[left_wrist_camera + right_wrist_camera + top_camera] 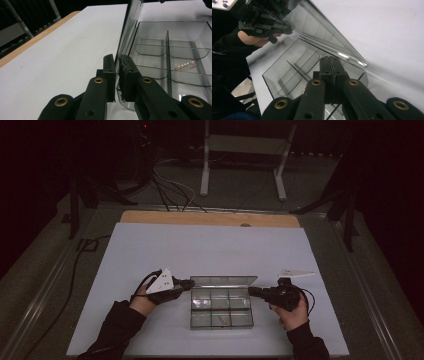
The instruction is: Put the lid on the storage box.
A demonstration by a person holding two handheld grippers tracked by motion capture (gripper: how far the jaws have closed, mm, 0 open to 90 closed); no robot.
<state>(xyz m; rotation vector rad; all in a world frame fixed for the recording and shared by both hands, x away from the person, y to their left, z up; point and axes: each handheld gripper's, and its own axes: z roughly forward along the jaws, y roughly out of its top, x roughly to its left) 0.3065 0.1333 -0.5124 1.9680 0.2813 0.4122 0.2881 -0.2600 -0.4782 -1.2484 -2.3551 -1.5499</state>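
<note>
A clear compartment box [220, 307] was set on the white sheet [150, 250] near the front table edge, between the two grippers, its lid [223, 281] raised toward the far side. The left gripper [117, 65] was held at the box's left end, jaws nearly together and clamped on the thin box wall beside the lid's edge. The right gripper [331, 62] was held at the right end, jaws pressed fully together against the rim. A small pearl pin [186, 65] lay in one compartment. Both forearms were extended from the near edge, hands angled inward.
</note>
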